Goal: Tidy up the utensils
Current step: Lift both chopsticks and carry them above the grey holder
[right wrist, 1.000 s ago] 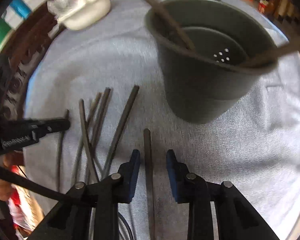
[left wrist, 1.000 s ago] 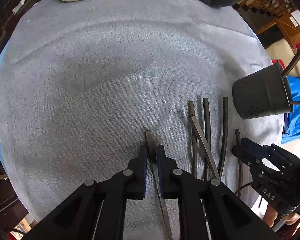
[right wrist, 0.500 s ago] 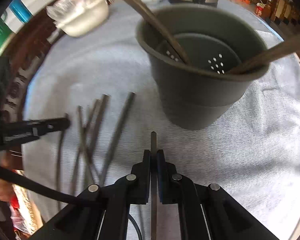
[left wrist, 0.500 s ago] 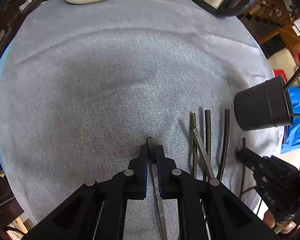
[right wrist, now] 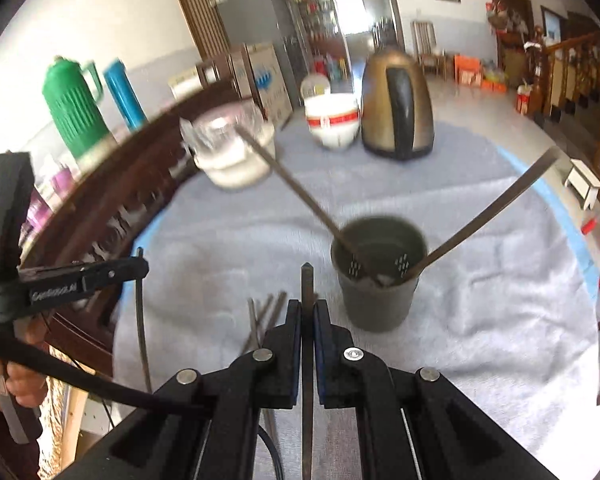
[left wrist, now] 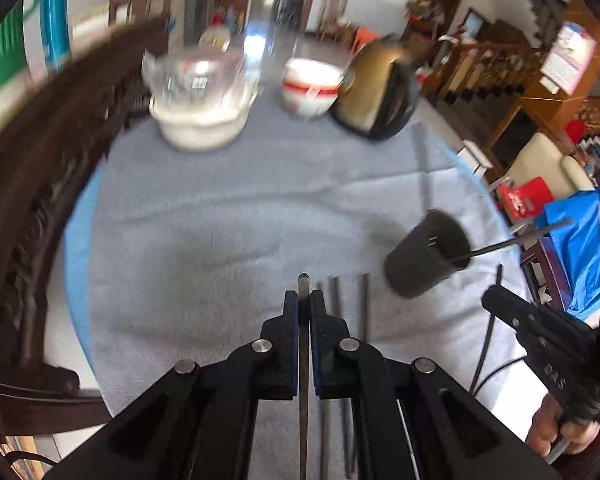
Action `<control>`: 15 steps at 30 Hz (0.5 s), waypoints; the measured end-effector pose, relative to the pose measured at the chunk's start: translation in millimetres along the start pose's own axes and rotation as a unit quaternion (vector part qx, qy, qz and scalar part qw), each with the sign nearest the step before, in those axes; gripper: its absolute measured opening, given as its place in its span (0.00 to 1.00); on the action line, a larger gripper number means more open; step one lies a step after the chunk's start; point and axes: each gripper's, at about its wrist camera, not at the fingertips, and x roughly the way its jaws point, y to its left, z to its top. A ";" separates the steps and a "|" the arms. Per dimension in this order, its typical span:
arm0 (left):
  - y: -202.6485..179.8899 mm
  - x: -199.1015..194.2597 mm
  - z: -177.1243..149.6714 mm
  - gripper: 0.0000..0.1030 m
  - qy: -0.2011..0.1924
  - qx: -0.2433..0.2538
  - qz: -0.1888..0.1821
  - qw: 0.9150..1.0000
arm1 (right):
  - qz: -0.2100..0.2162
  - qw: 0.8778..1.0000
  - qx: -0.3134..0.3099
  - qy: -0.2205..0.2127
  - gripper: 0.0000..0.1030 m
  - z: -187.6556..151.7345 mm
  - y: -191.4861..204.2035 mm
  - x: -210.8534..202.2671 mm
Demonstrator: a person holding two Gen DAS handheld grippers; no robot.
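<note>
My left gripper [left wrist: 304, 300] is shut on a thin dark utensil stick [left wrist: 304, 282] and holds it lifted above the grey cloth. In its own view my right gripper [right wrist: 307, 308] is shut on a second such stick [right wrist: 307, 276], also raised. The dark holder cup [right wrist: 380, 276] stands just right of that stick's tip, and two long utensils [right wrist: 492, 208] lean out of it. The left wrist view shows the cup [left wrist: 428, 258] to the right. Several loose sticks [left wrist: 336, 296] still lie on the cloth between the grippers and show in the right wrist view as loose sticks [right wrist: 266, 312].
A white bowl covered in plastic [left wrist: 204, 120], a red-banded bowl [left wrist: 312, 88] and a gold kettle [left wrist: 380, 92] stand at the far side of the cloth. Dark carved wood [left wrist: 32, 200] borders the left. A green flask [right wrist: 72, 100] and a blue flask [right wrist: 124, 92] stand beyond it.
The right gripper closed on its stick. Both grippers then rose from the cloth, each carrying a stick, and tilted up so the room came into view.
</note>
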 end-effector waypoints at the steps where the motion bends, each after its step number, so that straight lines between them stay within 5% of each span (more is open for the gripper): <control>1: -3.1 -8.8 -0.8 0.05 -0.009 0.004 -0.001 1.000 | 0.001 1.000 0.001 -0.013 0.06 -0.5 1.7 -8.0; 7: -26.5 -60.8 3.6 0.05 -0.065 0.021 -0.010 0.998 | 0.020 0.996 0.007 -0.085 0.06 6.1 0.9 -43.6; 15: -48.1 -93.4 15.9 0.05 -0.122 0.027 -0.025 0.992 | 0.057 0.973 0.032 -0.223 0.06 4.0 -12.1 -86.6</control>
